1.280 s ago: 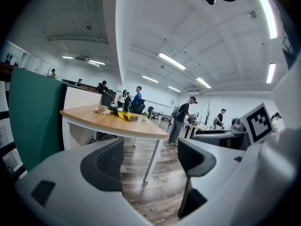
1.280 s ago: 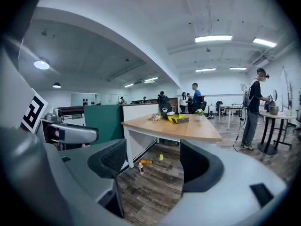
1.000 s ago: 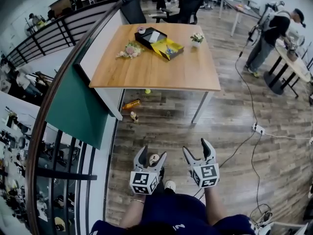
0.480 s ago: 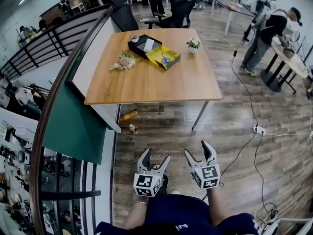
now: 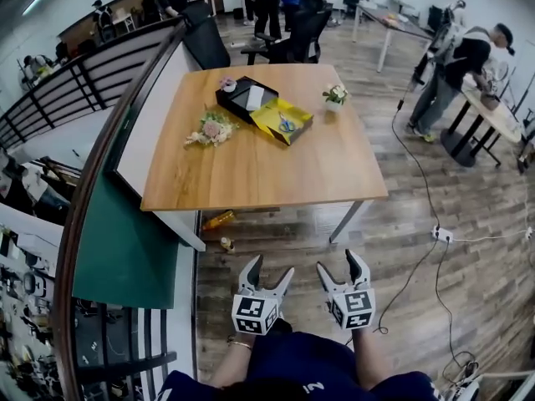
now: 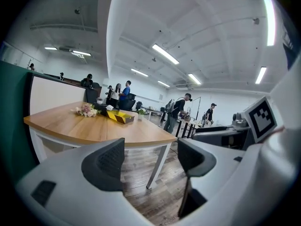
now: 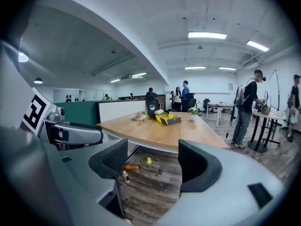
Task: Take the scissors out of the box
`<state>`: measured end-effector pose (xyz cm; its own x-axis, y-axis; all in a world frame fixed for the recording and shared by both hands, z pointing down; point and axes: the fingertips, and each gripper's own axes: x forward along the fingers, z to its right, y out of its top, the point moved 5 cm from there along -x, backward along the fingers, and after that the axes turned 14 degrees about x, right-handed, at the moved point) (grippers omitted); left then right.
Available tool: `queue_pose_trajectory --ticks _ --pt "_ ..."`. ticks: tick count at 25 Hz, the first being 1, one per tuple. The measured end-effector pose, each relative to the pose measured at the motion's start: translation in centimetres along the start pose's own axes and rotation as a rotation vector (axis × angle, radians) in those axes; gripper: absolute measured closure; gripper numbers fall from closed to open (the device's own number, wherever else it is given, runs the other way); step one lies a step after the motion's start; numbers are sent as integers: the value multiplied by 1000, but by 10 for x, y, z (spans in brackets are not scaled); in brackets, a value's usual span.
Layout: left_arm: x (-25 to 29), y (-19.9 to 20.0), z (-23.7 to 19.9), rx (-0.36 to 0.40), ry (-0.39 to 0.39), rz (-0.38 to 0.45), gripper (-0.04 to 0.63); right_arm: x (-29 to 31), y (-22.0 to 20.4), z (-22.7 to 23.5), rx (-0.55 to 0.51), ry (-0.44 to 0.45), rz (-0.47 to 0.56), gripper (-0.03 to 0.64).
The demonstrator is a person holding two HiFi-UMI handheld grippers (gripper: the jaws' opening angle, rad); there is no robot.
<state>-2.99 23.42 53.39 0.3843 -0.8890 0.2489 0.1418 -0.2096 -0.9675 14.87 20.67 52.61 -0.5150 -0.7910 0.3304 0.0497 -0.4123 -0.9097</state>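
Observation:
A black box with a yellow inner tray (image 5: 282, 120) lies open on the far part of the wooden table (image 5: 276, 174). Blue-handled scissors (image 5: 287, 124) rest in the yellow part. The same box (image 6: 119, 116) (image 7: 168, 119) shows small in both gripper views. My left gripper (image 5: 271, 273) and right gripper (image 5: 339, 266) are held low over the floor in front of the table, well short of it. Both are open with nothing between the jaws.
A flower bunch (image 5: 211, 129) and a small potted plant (image 5: 335, 95) sit on the table. Bottles (image 5: 219, 220) lie on the floor under it. A green partition and railing (image 5: 125, 224) run along the left. People stand at the right (image 5: 456, 65) and far back. A cable (image 5: 418, 249) crosses the floor.
The view has moved closer to the table, which now lies lower and larger in the head view. Both grippers stay open and side by side.

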Motion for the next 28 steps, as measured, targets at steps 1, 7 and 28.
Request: queue_pose_trajectory --ticks 1,7,28 --pt "6 1 -5 5 -14 2 255 6 -1 2 2 -24 -8 290" --pt "24 4 -34 21 -59 14 255 32 2 3 40 -91 -1 295" --pt "82 -10 -103 -16 44 -72 255 146 15 32 83 -16 -79 305"
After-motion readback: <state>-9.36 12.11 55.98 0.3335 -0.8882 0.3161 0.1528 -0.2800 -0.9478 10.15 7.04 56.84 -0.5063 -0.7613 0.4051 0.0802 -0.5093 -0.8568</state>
